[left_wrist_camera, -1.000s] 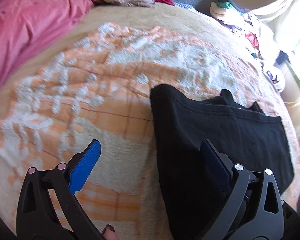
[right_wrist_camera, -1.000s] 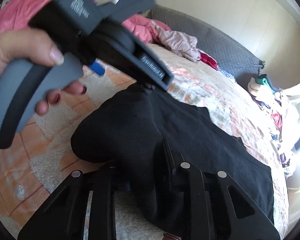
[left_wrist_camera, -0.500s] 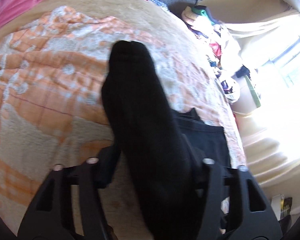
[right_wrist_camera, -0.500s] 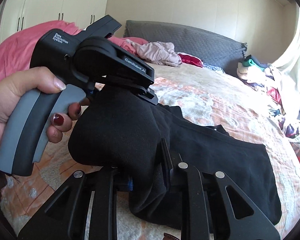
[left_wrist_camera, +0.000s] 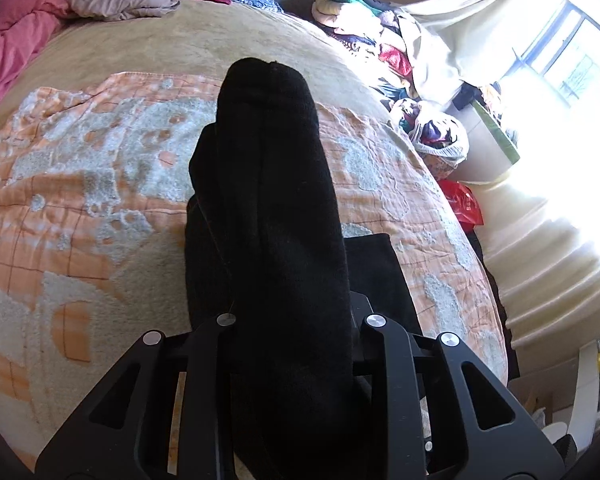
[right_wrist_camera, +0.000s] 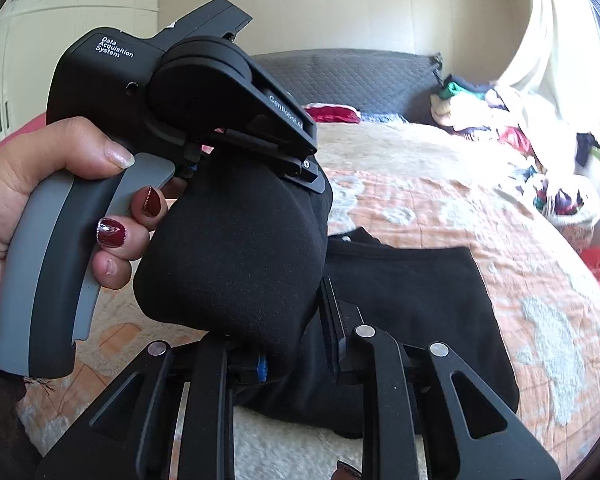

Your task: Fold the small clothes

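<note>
Currently mid-fold, lifted edge in the air.
Garment: black garment (right_wrist_camera: 412, 300), small, knit-looking. Lower part lies flat on the bed blanket at centre-right of the right wrist view; one edge is raised in a thick bunch at centre frame.
Same cloth, left wrist view: black garment (left_wrist_camera: 276, 216) fills the centre as a tall dark column, rising from the bottom edge to upper middle; a flat flap shows right of it on the blanket.
Left tongs: left tongs (left_wrist_camera: 292, 320) closed down on the bunched edge, cloth packed between the fingers, tips hidden by fabric. Its handle sits in the left hand (right_wrist_camera: 56, 208), at the left of the right wrist view.
Right tongs: right tongs (right_wrist_camera: 288, 344) also clamped on the same raised edge, near the lower centre; narrow gap, filled with cloth.
Step (my read): carrying the lifted edge over the flat part for a fold.
Next move needs: both tongs travelling together, level, edge kept taut, then laid down aligned with the far hem before letting go.
Risk: bunch is thick, may land creased.
Surroundings: orange-and-white blanket (left_wrist_camera: 100, 168) on the bed; clothes pile (left_wrist_camera: 364, 16) at upper right; pink bedding (left_wrist_camera: 8, 52) upper left.
</note>
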`<state>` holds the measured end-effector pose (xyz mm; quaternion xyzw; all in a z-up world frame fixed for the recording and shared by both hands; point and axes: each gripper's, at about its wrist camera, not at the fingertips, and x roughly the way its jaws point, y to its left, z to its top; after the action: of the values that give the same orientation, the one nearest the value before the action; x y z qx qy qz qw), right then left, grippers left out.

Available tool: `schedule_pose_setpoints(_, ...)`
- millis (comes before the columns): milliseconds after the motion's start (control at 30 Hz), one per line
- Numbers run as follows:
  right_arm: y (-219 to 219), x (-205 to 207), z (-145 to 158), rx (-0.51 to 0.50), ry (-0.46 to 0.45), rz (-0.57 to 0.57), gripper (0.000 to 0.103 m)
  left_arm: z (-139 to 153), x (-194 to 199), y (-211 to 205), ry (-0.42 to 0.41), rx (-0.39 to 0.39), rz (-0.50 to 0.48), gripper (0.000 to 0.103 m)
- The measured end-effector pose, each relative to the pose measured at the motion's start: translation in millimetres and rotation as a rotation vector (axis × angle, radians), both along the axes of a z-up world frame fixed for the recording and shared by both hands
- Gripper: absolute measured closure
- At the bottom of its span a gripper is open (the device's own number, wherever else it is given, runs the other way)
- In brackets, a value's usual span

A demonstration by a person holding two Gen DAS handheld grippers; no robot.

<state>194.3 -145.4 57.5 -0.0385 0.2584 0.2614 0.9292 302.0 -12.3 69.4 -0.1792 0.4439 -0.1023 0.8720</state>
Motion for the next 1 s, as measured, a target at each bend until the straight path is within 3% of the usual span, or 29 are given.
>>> schedule_pose_setpoints(300,-60.2,27.1,-21.1,0.171,0.221,-0.08,0.084,-29.6,30.9,-56.7,0.094,0.073,-0.029,0.084)
schedule_pose_setpoints(467,-85.5,43.2,-38.0,0.289,0.37,-0.119,0.084,-48.9,42.6,-75.8,0.137,0.083,-0.029,0.076)
schedule_pose_setpoints(667,-109.2,40.9,-47.3,0.36,0.441,-0.152,0.084,-55.3,43.8,-96.0,0.131,0.042,-0.052,0.056)
schedule_pose_setpoints(733,-120.5,38.8,-51.8,0.385,0.469,-0.171,0.084,-51.9,39.6,-96.2,0.108,-0.048,-0.08,0.051)
schedule_pose_setpoints(767,-126.9,38.8,-54.8,0.406,0.488,-0.179,0.087,-49.5,36.6,-95.0,0.105,-0.091,-0.096,0.05)
schedule_pose_setpoints(833,-141.7,39.7,-64.6,0.474,0.554,-0.194,0.087,-42.1,29.0,-91.8,0.071,-0.074,-0.107,0.05)
schedule_pose_setpoints(900,-153.0,40.6,-69.7,0.555,0.61,-0.172,0.081,-37.0,19.0,-80.5,0.032,-0.016,-0.089,0.05)
schedule_pose_setpoints(1000,-162.1,48.7,-67.0,0.601,0.648,-0.124,0.063,-33.9,2.1,-51.6,-0.003,0.024,-0.044,0.05)
